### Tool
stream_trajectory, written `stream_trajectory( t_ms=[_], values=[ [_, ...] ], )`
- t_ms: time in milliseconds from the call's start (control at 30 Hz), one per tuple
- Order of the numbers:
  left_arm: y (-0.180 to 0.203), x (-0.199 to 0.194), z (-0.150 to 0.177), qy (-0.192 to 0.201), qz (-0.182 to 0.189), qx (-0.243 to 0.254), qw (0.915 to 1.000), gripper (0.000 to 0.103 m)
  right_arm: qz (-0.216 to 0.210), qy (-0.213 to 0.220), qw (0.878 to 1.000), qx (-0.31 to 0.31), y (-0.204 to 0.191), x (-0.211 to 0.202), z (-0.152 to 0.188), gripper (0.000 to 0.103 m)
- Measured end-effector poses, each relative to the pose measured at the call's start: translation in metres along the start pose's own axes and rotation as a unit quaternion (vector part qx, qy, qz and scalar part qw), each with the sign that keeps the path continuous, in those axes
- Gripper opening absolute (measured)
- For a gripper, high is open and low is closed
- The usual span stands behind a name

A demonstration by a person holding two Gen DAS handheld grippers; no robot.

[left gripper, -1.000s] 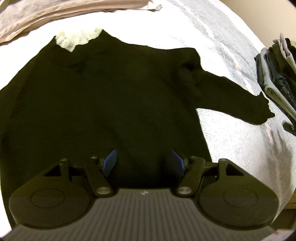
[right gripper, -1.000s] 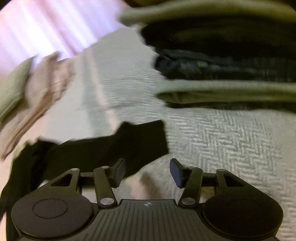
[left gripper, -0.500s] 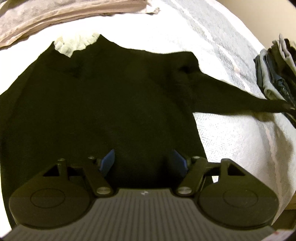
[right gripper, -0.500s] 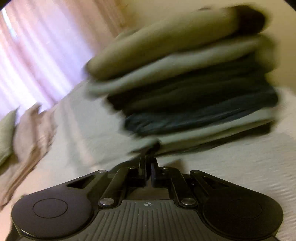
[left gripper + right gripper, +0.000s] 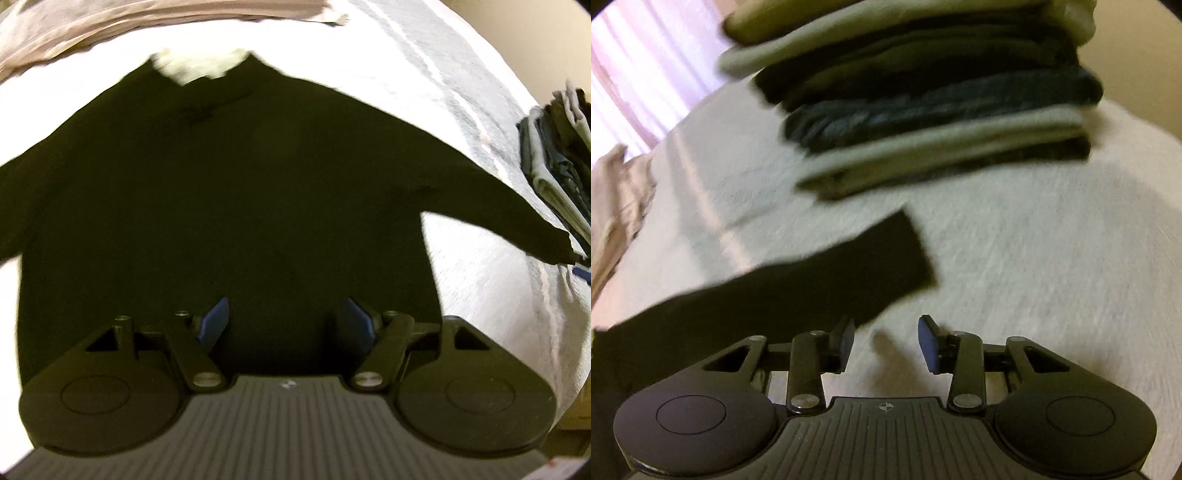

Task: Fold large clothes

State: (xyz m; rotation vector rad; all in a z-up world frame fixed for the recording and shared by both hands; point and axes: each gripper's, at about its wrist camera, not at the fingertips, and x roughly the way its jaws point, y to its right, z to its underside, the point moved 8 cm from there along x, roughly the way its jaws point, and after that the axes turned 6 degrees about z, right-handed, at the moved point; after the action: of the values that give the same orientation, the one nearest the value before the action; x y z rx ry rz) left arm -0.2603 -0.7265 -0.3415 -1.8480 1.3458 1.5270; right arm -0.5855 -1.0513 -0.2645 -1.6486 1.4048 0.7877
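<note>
Black sweater sleeve [image 5: 798,280] now lies flat and straight on the bed [image 5: 1034,258], dropped by the opening, empty right gripper [image 5: 886,341], ready for folding; left gripper [image 5: 286,320] is spread.

We count one black sweater [image 5: 229,206] spread flat on one white bedspread [image 5: 1034,258], one stack of folded clothes [image 5: 923,103] beside it, one beige cloth [image 5: 147,22] beyond, and two grippers: left [image 5: 286,319], right [image 5: 886,341].
</note>
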Motion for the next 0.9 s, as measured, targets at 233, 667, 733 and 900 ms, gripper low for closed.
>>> stream_trajectory(
  t_ms=[233,667,733,900],
  values=[
    [-0.068,-0.046,0.06,0.0,-0.037,-0.047,0.9982,0.065,-0.129,-0.091,0.982,-0.101,-0.093,-0.044,0.114,0.036],
    [-0.176,-0.095,0.199,-0.027,0.019,-0.091,0.9953,0.065,-0.149,-0.178,0.949,-0.212,-0.146,-0.096,0.303,0.041],
    [-0.176,-0.095,0.212,-0.033,0.049,-0.095,0.9937,0.065,-0.137,-0.189,0.952,-0.199,-0.14,-0.097,0.31,0.041],
    [-0.173,-0.093,0.226,-0.031,0.087,-0.109,0.9897,0.06,-0.128,-0.186,0.953,-0.203,-0.135,-0.114,0.316,0.041]
  ],
)
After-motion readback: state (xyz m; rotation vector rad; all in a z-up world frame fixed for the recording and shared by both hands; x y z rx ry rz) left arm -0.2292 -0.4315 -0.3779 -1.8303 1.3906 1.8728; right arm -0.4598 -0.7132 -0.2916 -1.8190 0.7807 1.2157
